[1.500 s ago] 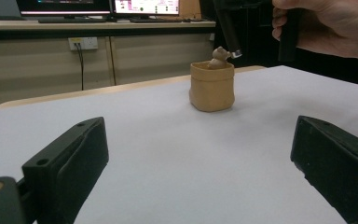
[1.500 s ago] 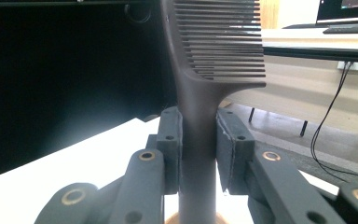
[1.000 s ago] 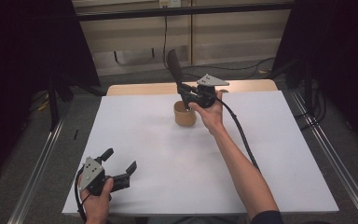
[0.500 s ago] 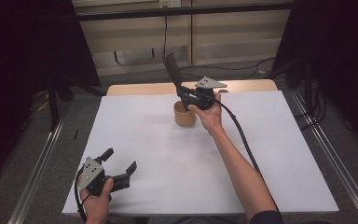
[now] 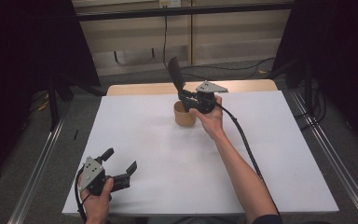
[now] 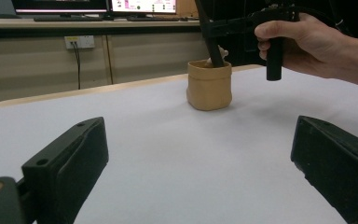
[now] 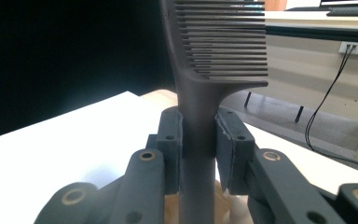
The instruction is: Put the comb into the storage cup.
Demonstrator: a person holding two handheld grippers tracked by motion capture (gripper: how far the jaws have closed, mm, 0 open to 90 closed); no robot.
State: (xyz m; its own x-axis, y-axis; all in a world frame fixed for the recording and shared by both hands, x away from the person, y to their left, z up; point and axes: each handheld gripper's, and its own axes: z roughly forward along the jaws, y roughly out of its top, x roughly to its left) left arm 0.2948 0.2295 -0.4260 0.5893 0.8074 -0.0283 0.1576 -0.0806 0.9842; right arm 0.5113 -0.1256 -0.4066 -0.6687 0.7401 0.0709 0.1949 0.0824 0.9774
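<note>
A comb (image 7: pixel 200 93) is clamped by its handle in the right gripper (image 7: pixel 199 135), lower end inside the cup (image 5: pixel 185 115) at table (image 5: pixel 270 154) far centre, left gripper (image 5: pixel 120 168) idle, wide open, empty; cup could be tipped if comb is levered sideways.

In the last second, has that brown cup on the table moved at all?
No. The brown cup sits at the same spot near the table's far edge.

A white table (image 5: pixel 270 154) stands before a wall socket (image 6: pixel 79 42), cables (image 5: pixel 165 32) and monitors (image 6: pixel 144 5).
</note>
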